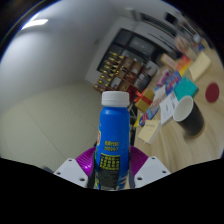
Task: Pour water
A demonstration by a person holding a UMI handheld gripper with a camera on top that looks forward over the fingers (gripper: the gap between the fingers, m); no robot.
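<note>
In the gripper (112,172), a blue bottle (113,135) (base hidden).

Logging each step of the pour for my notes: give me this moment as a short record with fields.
held item: blue bottle with white cap, upright, cap on
tongs: shut on the bottle, pads at its lower label
target: black cup on the wooden table, beyond and right of the bottle
pour: not begun
backdrop: stocked shelves
</note>
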